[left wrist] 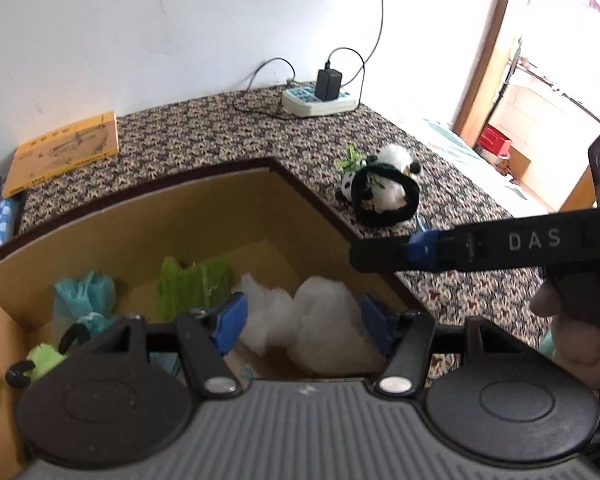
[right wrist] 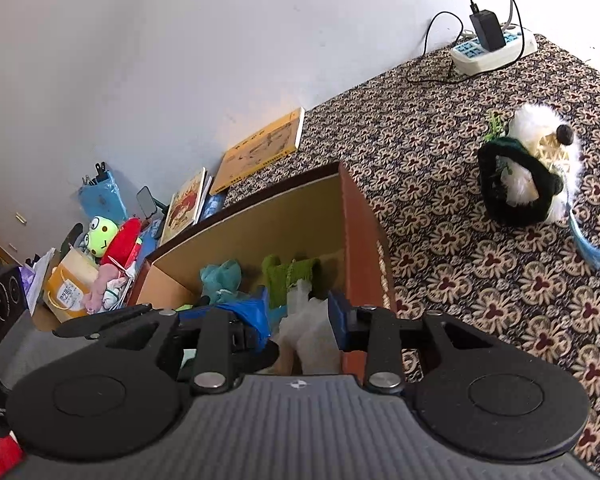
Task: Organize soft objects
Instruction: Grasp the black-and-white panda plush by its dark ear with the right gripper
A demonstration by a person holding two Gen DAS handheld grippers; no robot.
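An open cardboard box (left wrist: 220,208) holds two lumps of white stuffing (left wrist: 324,312), a green cloth (left wrist: 192,288) and a teal plush (left wrist: 84,296). My left gripper (left wrist: 303,328) reaches down into the box, its blue pads against either side of the stuffing. The right gripper's black finger (left wrist: 452,248) hovers side-on over the box's right rim with nothing hanging from it. In the right wrist view my right gripper (right wrist: 300,316) stands open above the box wall (right wrist: 364,240), the stuffing (right wrist: 308,332) showing below the gap. A panda plush (left wrist: 384,188) (right wrist: 528,172) lies on the patterned cloth to the right.
A power strip (left wrist: 320,102) (right wrist: 492,50) with a charger and cables sits by the wall. A yellow book (left wrist: 64,152) (right wrist: 260,148) lies behind the box. Left of the box is a pile with a frog plush (right wrist: 100,236). A person's hand (left wrist: 572,332) grips the right tool.
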